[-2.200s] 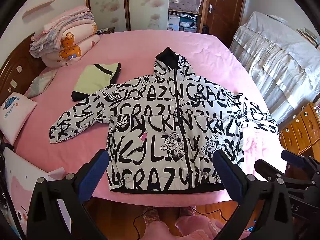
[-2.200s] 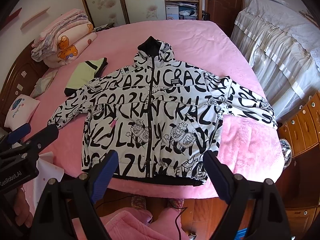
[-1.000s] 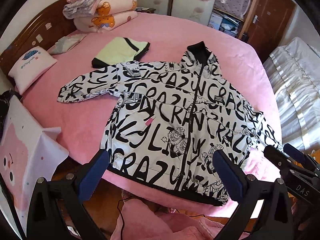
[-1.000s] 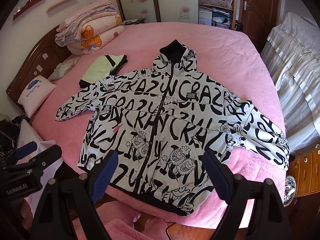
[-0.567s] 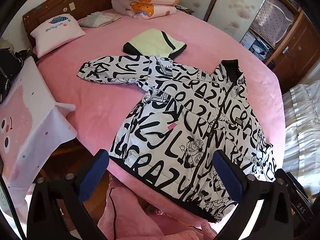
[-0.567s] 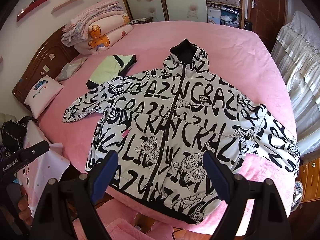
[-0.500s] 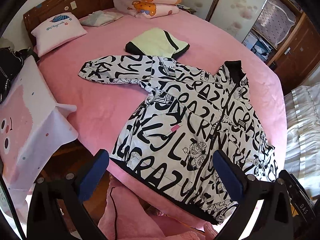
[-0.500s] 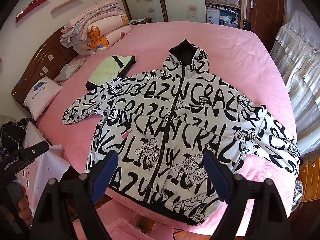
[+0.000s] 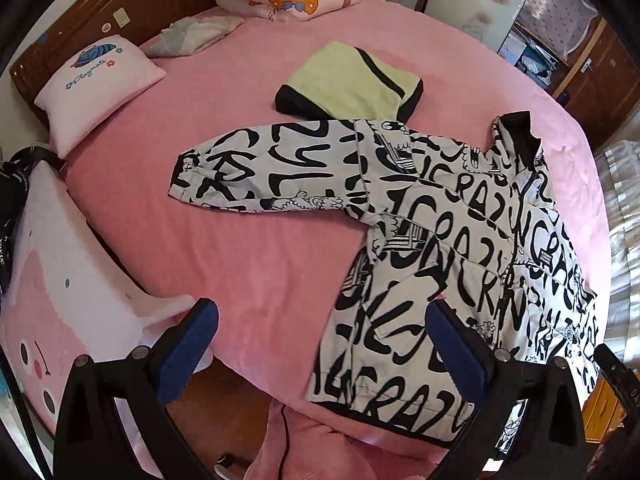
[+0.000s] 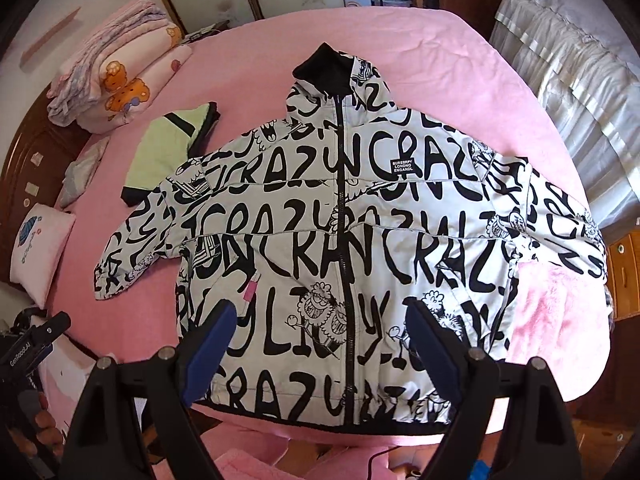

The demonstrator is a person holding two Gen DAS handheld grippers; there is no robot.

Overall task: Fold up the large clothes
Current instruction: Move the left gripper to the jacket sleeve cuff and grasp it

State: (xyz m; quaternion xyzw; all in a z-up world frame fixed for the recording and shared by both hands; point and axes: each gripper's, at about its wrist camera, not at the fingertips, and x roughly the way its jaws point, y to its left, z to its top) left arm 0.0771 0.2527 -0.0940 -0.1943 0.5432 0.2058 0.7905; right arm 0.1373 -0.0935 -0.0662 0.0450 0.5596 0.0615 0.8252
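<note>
On the pink bed point(image 10: 248, 40) the black-and-white lettered jacket point(image 10: 344, 240) lies face up and zipped, hood toward the far side, hem at the near edge, both sleeves spread out to the sides.

Since a second ago my left gripper point(image 9: 320, 340) has swung out toward the jacket's sleeve point(image 9: 272, 172) on the headboard side; then it looked down on the hem near the zip, now its view takes in that sleeve and a stretch of bare bedding, with only one blue pad over the jacket body. Its jaws stand wide apart with nothing between them, clear of the cloth.

My right gripper point(image 10: 320, 340) has come closer over the lower front of the jacket, so the zip now runs nearly straight up between its fingers. Its jaws are spread just as wide as before and hold nothing. The jacket itself has not shifted.

As for things that hold others, only the bed does: it carries the jacket, a folded yellow-green garment point(image 9: 352, 84) just beyond the sleeve, a stack of folded quilts point(image 10: 116, 84) near the headboard point(image 9: 80, 28), and a small pink pillow point(image 9: 100, 80).
</note>
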